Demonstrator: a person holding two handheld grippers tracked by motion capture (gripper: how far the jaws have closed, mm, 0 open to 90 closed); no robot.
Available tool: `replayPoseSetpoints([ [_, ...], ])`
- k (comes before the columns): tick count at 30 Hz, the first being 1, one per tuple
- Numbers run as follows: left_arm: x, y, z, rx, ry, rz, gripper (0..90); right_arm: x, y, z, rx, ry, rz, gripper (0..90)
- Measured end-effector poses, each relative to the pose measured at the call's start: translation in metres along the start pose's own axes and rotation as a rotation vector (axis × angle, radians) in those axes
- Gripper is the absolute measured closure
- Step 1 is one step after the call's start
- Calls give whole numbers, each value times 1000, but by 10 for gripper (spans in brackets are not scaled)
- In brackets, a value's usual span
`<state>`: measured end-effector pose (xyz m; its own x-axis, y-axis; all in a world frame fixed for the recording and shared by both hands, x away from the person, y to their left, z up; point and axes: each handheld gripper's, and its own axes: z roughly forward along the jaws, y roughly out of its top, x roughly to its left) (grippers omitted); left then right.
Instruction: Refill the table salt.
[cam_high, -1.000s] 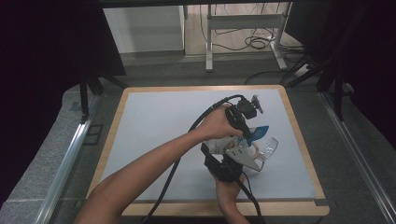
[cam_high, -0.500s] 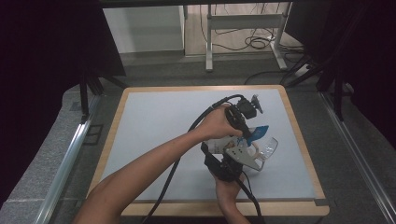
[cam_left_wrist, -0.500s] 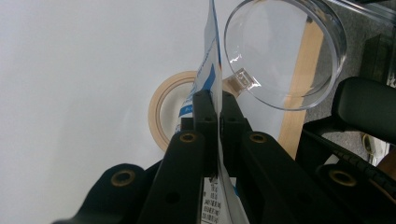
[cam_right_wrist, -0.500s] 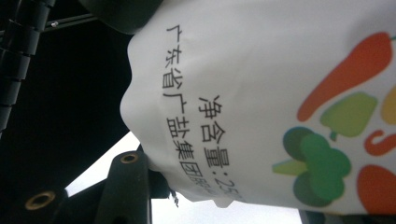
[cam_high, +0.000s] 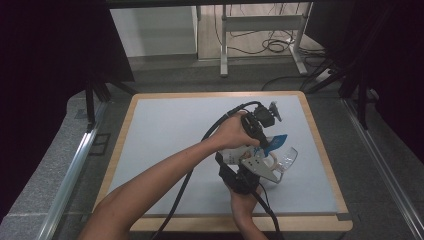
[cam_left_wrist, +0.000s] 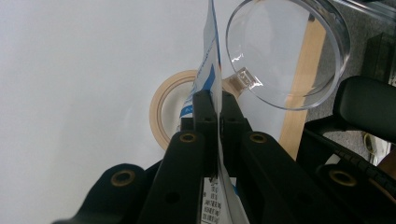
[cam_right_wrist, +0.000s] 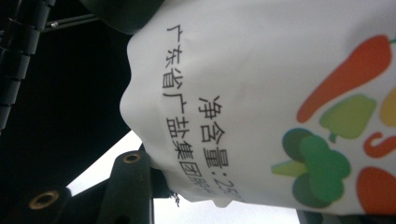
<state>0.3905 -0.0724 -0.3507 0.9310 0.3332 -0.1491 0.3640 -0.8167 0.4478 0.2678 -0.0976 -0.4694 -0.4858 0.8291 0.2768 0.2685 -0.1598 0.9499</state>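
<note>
A white bag (cam_high: 233, 155) with a blue top edge hangs over the table's right half, held between both grippers. My left gripper (cam_high: 264, 144) points down from above and is shut on the bag's thin blue-and-white edge (cam_left_wrist: 211, 56); its jaws (cam_left_wrist: 217, 100) meet flat on it. From the near side, my right gripper (cam_high: 250, 159) is shut on the bag's full body. In the right gripper view the bag (cam_right_wrist: 280, 93) shows black print and vegetable pictures, bulging between the jaws (cam_right_wrist: 219, 186). A clear round container (cam_high: 287, 159) (cam_left_wrist: 285, 51) lies just right of the bag.
A beige tape roll (cam_left_wrist: 163, 112) lies flat on the pale mat (cam_high: 165, 130) under the bag. The mat has a wooden border (cam_high: 320, 145). Black cables trail from both grippers toward the near edge. Metal rails run along both sides of the table.
</note>
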Motion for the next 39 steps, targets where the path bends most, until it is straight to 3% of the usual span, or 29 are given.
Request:
replayPoseSetpoints([
  [39,-1,2,3,14,8,7,895,-2,-1,2,-9,-2,17,567],
])
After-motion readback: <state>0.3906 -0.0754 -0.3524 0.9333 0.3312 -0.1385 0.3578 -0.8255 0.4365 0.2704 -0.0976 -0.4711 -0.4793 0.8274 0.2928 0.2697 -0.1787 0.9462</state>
